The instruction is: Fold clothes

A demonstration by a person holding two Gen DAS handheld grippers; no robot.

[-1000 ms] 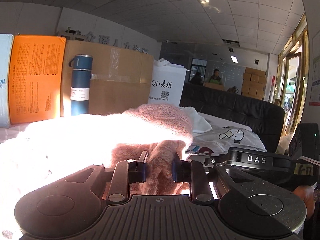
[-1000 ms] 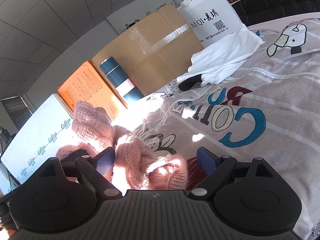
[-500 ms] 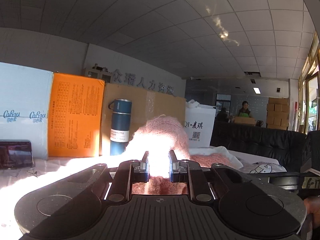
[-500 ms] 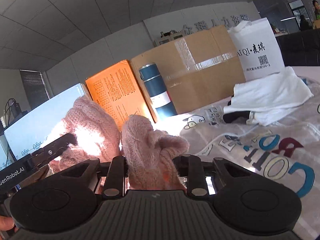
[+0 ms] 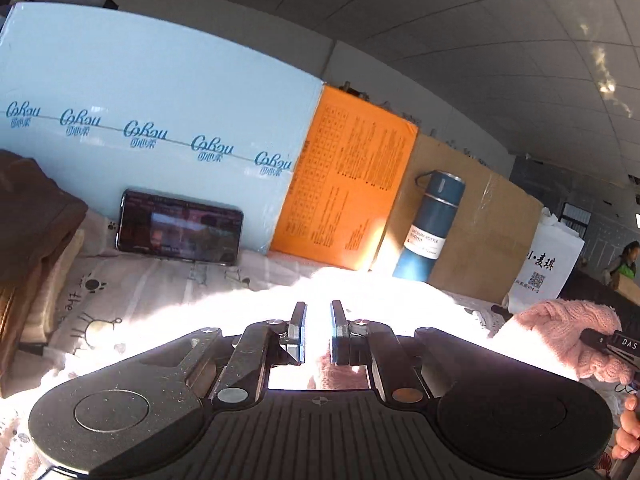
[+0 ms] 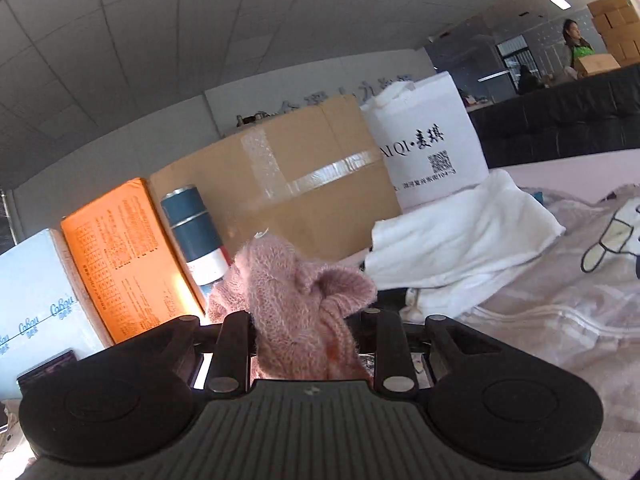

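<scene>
Lifting off the printed bedsheet (image 6: 560, 320), the fuzzy pink knitted sweater (image 6: 296, 304) hung stretched between the right gripper (image 6: 308, 340) and left gripper (image 5: 317, 332), both clamped narrowly on it since a second earlier, ready for laying flat

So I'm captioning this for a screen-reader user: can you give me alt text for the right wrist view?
The right tool is shut on a bunched pink knitted sweater, held up over a printed bedsheet. Behind it stand an orange box, a blue vacuum bottle, a taped cardboard box and a white bag, with a white garment to the right.
</scene>
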